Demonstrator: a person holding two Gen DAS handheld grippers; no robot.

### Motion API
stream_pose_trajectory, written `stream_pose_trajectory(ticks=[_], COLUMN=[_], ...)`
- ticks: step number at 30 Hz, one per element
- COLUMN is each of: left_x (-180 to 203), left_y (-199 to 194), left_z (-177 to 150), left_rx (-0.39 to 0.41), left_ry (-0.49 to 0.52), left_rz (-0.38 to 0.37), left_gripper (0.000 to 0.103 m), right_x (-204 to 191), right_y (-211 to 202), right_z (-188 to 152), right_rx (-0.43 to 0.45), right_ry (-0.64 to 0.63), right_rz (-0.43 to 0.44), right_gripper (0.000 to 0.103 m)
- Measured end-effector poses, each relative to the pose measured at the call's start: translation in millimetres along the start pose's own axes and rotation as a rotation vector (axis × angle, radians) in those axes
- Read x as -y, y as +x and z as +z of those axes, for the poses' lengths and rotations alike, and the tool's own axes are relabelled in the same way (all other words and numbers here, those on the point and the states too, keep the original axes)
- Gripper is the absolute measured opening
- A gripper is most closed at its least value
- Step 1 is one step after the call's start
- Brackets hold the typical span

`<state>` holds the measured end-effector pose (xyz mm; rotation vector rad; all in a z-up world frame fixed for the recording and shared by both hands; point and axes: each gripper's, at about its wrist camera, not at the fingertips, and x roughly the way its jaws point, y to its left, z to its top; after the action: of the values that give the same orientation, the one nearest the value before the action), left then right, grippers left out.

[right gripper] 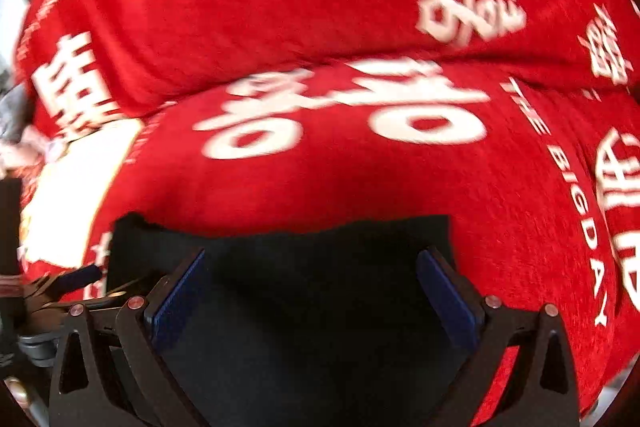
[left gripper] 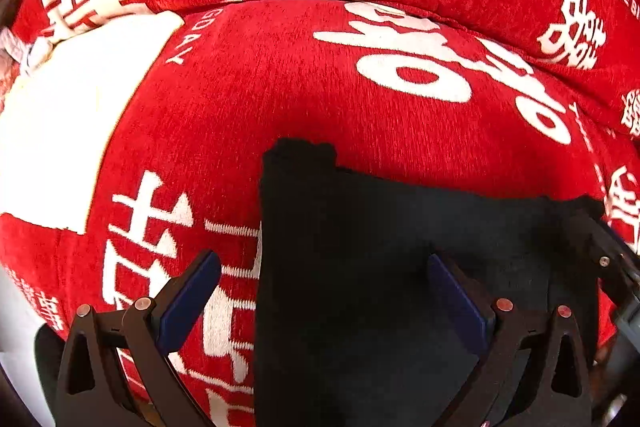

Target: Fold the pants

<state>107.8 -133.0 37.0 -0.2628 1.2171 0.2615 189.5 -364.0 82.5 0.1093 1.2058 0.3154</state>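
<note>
Black pants lie flat on a red cloth with white characters. In the left wrist view my left gripper is open, straddling the pants' left edge: one blue pad is over the red cloth, the other is over the pants. In the right wrist view the pants fill the lower middle, their far edge just beyond the fingers. My right gripper is open above them, both blue pads over the black fabric. The left gripper shows at the left edge.
The red cloth covers a cushioned seat and backrest with a fold between them. A white patch lies at the left. The right gripper's body shows at the right edge of the left view.
</note>
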Motion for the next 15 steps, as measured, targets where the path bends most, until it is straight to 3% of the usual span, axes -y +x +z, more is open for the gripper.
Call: stream_pose_trajectory(ticks=[4, 8, 11, 15], left_x=[-9, -18, -15, -12], left_y=[-22, -47, -61, -65], left_z=[-11, -50, -81, -113], left_rx=[0.034, 0.055, 0.075, 0.112], left_ry=[0.011, 0.047, 0.108, 0.178], left_rz=[0.005, -0.064, -0.079, -0.034], left_gripper=[0.103, 0.103, 0.103, 0.103], right_x=[24, 38, 50, 67], right_y=[-34, -79, -95, -100], right_z=[-20, -68, -111, -144], right_rx=[0.065, 0.148, 0.146, 0.148], right_ry=[0.027, -0.037, -0.072, -0.02], right_rz=[0.033, -0.055, -0.151, -0.162], right_gripper=[0.102, 0.102, 0.102, 0.102])
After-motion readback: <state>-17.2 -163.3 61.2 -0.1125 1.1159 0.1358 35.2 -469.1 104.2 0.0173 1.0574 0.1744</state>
